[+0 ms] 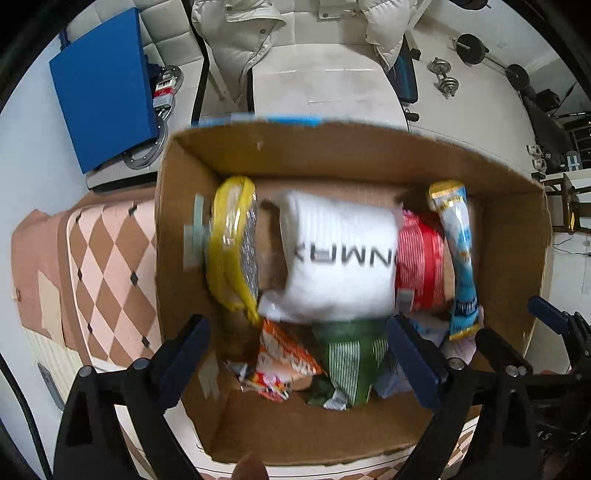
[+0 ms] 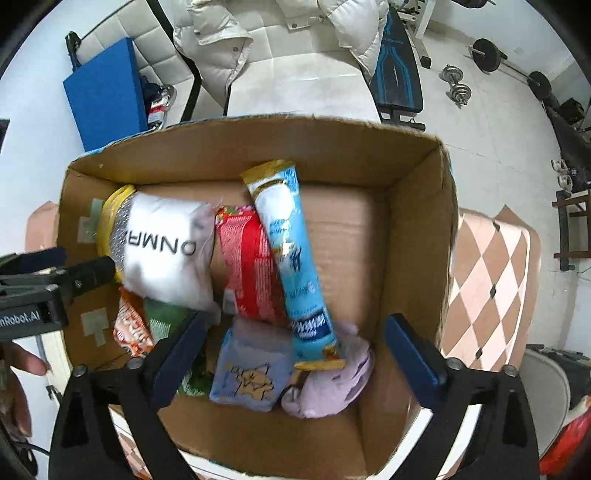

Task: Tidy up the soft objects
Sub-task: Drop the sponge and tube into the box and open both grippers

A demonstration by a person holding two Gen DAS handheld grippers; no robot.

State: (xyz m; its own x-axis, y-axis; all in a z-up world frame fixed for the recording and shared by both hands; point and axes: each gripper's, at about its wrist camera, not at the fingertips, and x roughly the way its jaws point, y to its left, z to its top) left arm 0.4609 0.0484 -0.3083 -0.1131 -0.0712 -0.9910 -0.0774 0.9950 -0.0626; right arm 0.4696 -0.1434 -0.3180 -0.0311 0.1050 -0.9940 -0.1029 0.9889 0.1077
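An open cardboard box holds soft things. A white sock with black letters lies on top. Beside it are a yellow and silver bag, a red packet, a long blue packet, an orange packet and a green packet. A blue cloth and a lilac cloth lie near the front wall. My left gripper is open and empty above the box. My right gripper is open and empty above the box.
The box stands on a pink and brown checked cloth. A blue panel, a white jacket, a bench and dumbbells lie beyond on the white floor.
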